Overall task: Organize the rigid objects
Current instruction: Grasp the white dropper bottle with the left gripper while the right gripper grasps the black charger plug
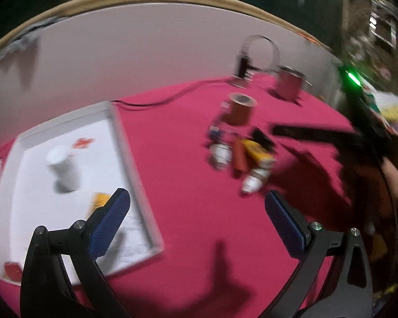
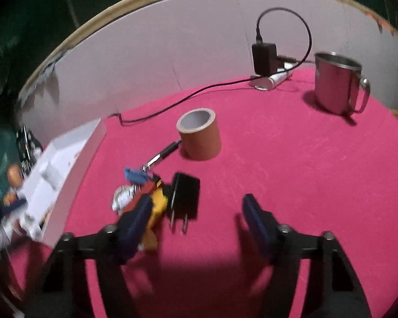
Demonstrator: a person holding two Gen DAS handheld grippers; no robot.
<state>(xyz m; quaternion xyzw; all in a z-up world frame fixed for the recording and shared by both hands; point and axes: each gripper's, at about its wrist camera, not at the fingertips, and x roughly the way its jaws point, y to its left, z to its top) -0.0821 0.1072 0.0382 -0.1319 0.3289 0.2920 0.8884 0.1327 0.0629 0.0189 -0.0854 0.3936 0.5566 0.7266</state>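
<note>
Right tool (image 2: pixel 196 212) spread wide, empty, low over the black plug adapter (image 2: pixel 185 198) — we'd say lining up a grab. Left tool (image 1: pixel 196 209) also apart, near the white tray (image 1: pixel 135 156), where a blurred white cup (image 1: pixel 63 168) stands.

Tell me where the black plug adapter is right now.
In the right wrist view, the black plug adapter lies flat on the pink tablecloth, at the right edge of the small clutter pile, in front of the brown tape roll.
</note>
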